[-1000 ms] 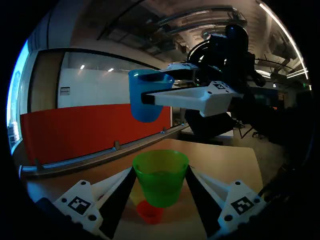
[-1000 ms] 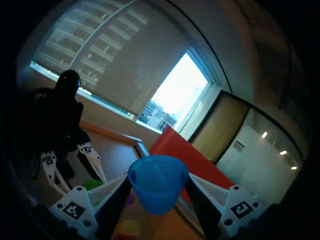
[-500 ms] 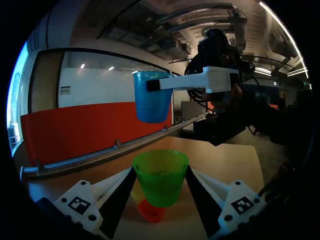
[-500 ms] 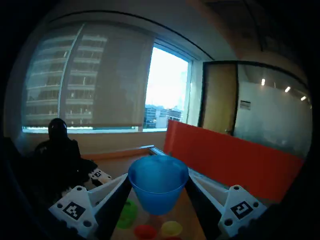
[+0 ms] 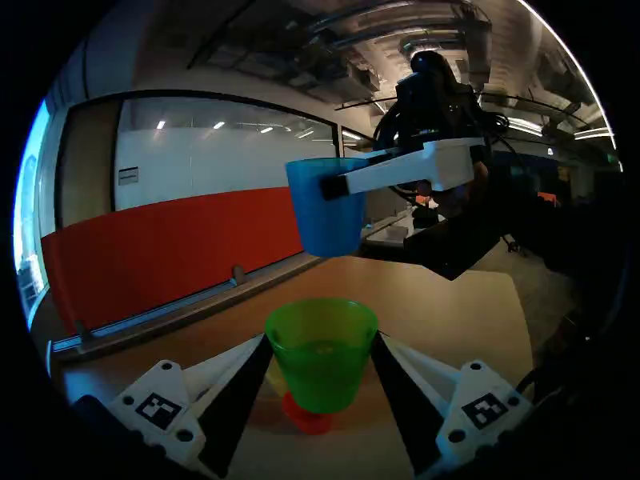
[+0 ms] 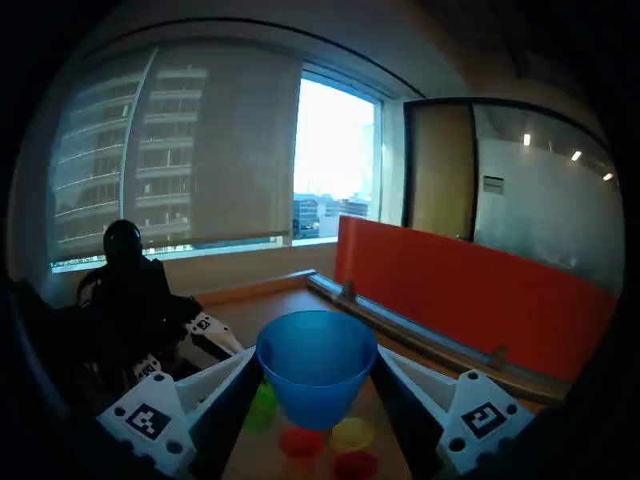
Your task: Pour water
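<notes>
Plainly, the left gripper [image 5: 322, 346] has both fingers pressed on the sides of a green cup [image 5: 322, 364]; the cup stands upright, mouth up, its long axis vertical, above the wooden table [image 5: 456, 312]; a red cup [image 5: 308, 418] shows just under its base. The right gripper [image 6: 317, 360] likewise clamps a blue cup [image 6: 317, 372] between its two fingers; its open mouth faces up, tilted a little toward the camera. The left gripper view gives the blue cup from the side; there it hangs in the air, higher than the green cup and beyond it, close to upright, rim on top, a white finger across its wall. The right gripper view looks down past the blue cup to the table; a yellow cup [image 6: 353, 433] and a second red cup [image 6: 354, 464] sit there; a bright window [image 6: 336, 160] stands behind.
</notes>
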Demonstrator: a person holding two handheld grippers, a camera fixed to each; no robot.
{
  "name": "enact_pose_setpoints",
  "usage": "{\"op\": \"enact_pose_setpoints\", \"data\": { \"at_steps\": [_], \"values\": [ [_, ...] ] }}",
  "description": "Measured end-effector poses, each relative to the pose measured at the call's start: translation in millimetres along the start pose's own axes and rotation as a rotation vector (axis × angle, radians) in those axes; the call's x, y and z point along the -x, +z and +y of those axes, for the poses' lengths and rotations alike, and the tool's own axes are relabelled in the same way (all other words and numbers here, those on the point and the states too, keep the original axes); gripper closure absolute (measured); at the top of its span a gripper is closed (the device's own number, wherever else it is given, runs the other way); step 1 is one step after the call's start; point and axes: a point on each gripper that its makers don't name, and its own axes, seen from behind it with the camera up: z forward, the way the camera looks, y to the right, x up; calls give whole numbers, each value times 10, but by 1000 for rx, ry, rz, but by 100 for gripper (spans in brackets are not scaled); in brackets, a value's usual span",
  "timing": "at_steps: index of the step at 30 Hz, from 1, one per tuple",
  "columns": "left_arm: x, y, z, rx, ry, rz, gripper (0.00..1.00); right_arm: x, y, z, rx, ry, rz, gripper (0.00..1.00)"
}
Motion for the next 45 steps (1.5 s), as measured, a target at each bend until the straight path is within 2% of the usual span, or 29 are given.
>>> {"op": "enact_pose_setpoints", "data": {
  "at_steps": [12,25,33,45],
  "values": [
    [339,57,71,37,68,-134,15,450,-188,95,-10,-21,-81,10],
    [772,120,195,88,89,-271,15,1042,-331,190,-8,-38,-170,10],
    [997,94,284,126,92,-331,15,1370,-402,138,-33,-33,-227,10],
    [1298,50,421,169,96,-396,14,1827,-408,75,-48,-22,-301,10]
  ]
}}
